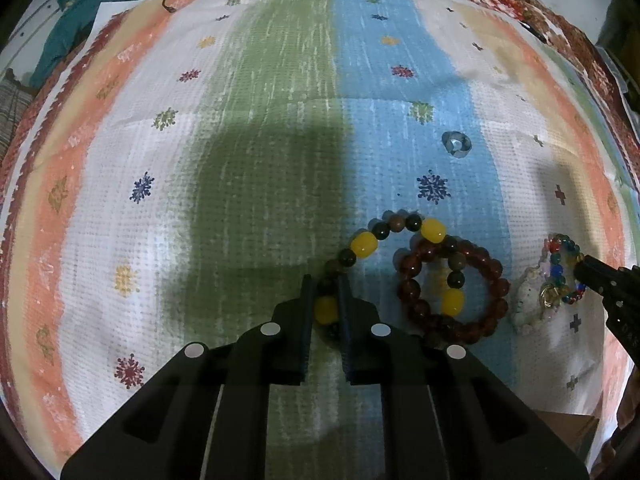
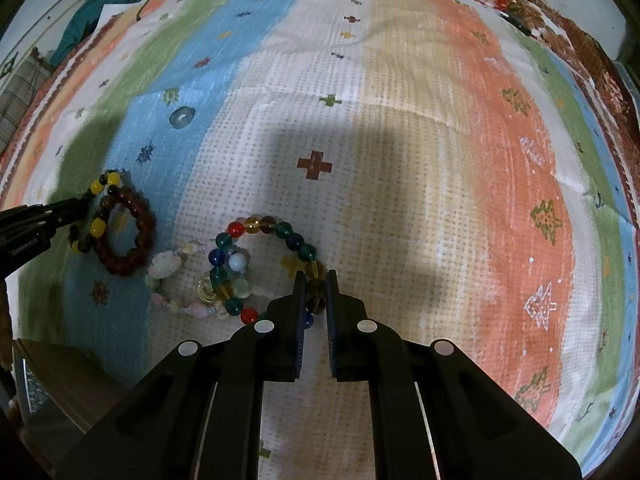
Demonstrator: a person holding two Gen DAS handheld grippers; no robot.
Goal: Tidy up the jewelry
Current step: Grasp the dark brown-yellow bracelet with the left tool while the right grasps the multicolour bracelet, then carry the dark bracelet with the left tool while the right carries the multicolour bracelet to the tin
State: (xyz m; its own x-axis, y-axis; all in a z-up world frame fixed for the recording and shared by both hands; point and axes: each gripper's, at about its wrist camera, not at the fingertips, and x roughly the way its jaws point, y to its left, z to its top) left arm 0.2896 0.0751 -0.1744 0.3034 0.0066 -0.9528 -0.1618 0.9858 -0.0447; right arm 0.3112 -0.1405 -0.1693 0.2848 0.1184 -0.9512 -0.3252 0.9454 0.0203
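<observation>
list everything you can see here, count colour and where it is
yellow-and-dark bead bracelet: 1, yellow and dark green/brown beads, on the blue stripe, overlapping the dark red bracelet
dark red bracelet: 1, dark red beads, right of the left gripper
multicolour glass bracelet: 1, teal, blue, red, amber, on the white stripe
pale bracelet: 1, white and pink, between the red and multicolour ones
ring: 1, silvery, alone on the blue stripe
cloth: 1, striped, under everything
teal garment: 1, far left corner
left gripper: shut on the yellow-and-dark bead bracelet
right gripper: shut on the multicolour glass bracelet
</observation>
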